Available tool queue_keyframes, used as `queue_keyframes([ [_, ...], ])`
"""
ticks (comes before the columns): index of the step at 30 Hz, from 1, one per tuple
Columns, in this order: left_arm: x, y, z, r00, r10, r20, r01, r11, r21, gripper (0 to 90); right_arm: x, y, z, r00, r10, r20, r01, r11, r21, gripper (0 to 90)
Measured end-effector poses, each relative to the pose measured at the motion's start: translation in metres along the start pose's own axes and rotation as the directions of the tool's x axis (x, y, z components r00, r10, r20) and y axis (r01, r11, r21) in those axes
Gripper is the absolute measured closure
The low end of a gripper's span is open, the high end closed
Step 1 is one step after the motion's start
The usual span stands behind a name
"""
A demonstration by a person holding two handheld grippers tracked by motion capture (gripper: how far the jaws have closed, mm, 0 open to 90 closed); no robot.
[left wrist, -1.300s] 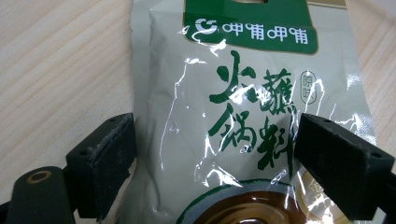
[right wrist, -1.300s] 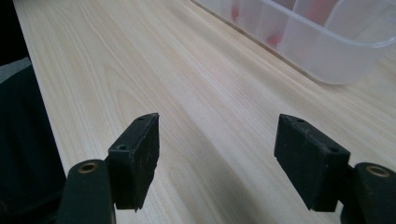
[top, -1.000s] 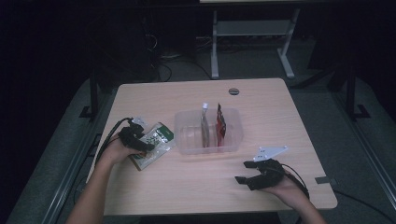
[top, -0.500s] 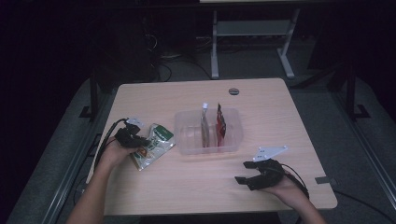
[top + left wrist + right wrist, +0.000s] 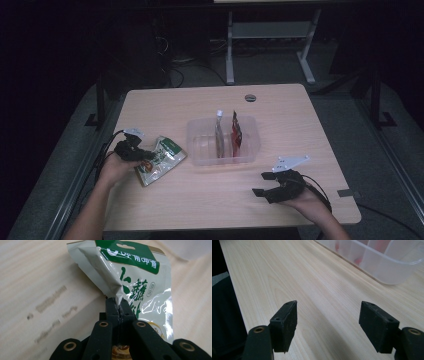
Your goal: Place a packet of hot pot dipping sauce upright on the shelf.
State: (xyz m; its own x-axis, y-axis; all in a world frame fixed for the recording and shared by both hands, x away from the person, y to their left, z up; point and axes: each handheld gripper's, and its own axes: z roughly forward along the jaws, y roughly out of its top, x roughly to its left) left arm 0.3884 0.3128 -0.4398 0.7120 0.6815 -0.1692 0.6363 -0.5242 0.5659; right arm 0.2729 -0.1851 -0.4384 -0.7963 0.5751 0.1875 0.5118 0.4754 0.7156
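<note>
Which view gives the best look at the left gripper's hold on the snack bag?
The left gripper view: the snack bag fills it, and the left gripper pinches a crumpled fold of its edge between shut jaws. The high view shows the bag small on the table beside the hand. The right gripper view faces bare tabletop.

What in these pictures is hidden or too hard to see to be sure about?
- Snack bag: in the left gripper view its lower part is hidden behind the black jaws and cut off by the bottom edge.
- The two packets standing in the clear tub: too small and dim in the high view to read.
- The tub in the right gripper view: cut off by the top and right edges; red shapes inside are blurred through its wall.
</note>
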Motion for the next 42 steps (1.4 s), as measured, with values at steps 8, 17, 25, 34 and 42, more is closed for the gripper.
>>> queue_keyframes([
  [8,-0.019,-0.011,-0.026,0.9993,0.002,0.039,0.001,0.9982,-0.059,89.4,0.000,0.003,0.001,0.9988,0.042,-0.025,-0.041,0.999,0.027,26.8],
  [17,-0.054,-0.018,-0.045,0.9964,0.044,0.073,-0.036,0.9937,-0.106,89.4,-0.001,0.008,0.000,0.9940,0.093,-0.058,-0.093,0.996,0.010,26.3],
  [25,-0.093,-0.015,-0.051,0.9894,0.101,0.104,-0.084,0.9851,-0.150,89.4,-0.003,0.013,-0.001,0.9896,0.116,-0.084,-0.118,0.993,-0.014,30.2],
  [34,-0.130,0.007,-0.040,0.9708,0.191,0.146,-0.166,0.9714,-0.170,89.4,-0.005,0.021,0.005,0.9833,0.128,-0.129,-0.129,0.992,-0.004,24.1],
  [42,-0.157,0.025,-0.021,0.9504,0.258,0.174,-0.230,0.9585,-0.169,89.4,-0.002,0.038,0.008,0.9775,0.109,-0.180,-0.111,0.994,0.001,17.9],
])
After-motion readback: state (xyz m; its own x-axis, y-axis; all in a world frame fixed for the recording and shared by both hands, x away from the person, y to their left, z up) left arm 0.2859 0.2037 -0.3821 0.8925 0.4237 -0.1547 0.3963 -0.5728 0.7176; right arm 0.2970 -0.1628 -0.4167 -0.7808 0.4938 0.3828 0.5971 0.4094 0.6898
